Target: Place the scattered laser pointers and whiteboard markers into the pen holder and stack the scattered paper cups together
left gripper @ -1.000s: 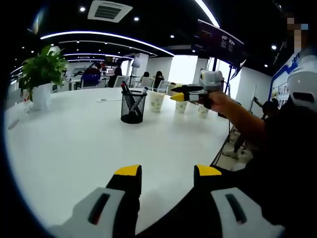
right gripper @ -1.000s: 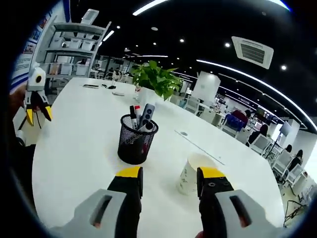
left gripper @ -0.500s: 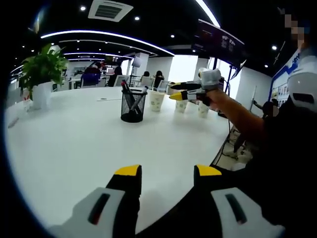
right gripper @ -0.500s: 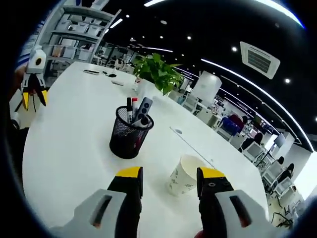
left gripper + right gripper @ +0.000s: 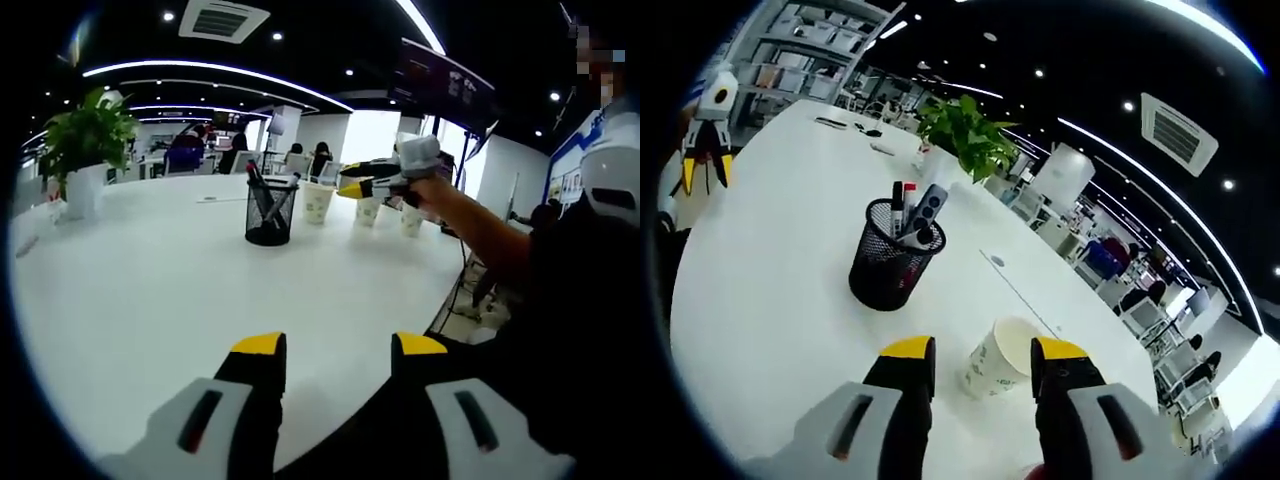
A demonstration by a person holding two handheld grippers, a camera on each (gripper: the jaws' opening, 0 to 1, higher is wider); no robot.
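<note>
A black mesh pen holder stands on the white table with markers and a laser pointer upright in it. Three paper cups stand in a row behind it, and the nearest paper cup sits just beyond my right gripper's jaws. My right gripper is open and empty, hovering close to that cup. My left gripper is open and empty, low over the table's near edge.
A potted green plant stands on the table's far side. A person's dark sleeve reaches in from the right. Small items lie far off on the table. Chairs, shelves and people fill the office behind.
My right gripper has moved forward and left, closer over the nearest paper cup. The left gripper has stayed still.
</note>
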